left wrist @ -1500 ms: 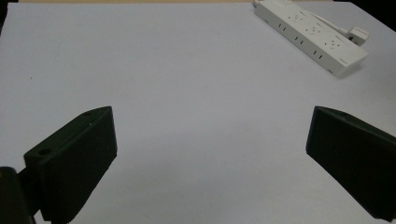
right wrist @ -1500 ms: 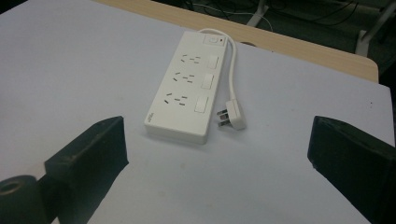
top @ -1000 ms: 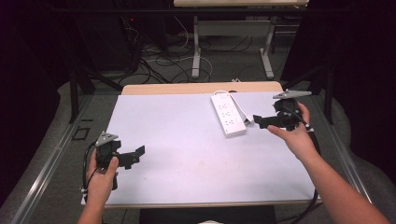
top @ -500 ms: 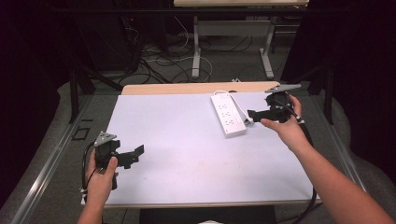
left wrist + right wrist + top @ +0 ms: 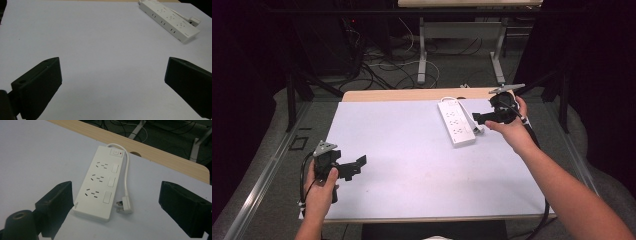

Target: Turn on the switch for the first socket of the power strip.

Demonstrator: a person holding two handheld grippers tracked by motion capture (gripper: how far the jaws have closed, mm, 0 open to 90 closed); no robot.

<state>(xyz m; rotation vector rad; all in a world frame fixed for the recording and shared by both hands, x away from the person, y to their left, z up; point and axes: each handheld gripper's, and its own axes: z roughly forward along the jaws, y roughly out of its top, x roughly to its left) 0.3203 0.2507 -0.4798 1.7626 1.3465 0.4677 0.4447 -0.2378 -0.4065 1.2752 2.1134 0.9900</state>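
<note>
A white three-socket power strip (image 5: 456,122) (image 5: 170,21) (image 5: 97,187) lies flat on the white sheet (image 5: 412,150), far right of centre. Its short cable (image 5: 127,175) loops back to a white plug (image 5: 125,206) (image 5: 478,129) lying beside its near end. My right gripper (image 5: 477,118) (image 5: 120,195) hovers just right of the strip, pointing left at the plug. It is open; its jaws have just been closing a little, and nothing is gripped between them. My left gripper (image 5: 358,162) (image 5: 112,82) stands open over bare sheet at the front left.
The sheet covers most of a wooden table (image 5: 392,94) whose far edge shows bare. Behind the table are desk legs (image 5: 422,55) and loose cables (image 5: 377,65) on the floor. A metal rail (image 5: 267,170) runs along the left side.
My right gripper has moved left, toward the strip's near end and the plug. The left gripper and the strip have not moved.
</note>
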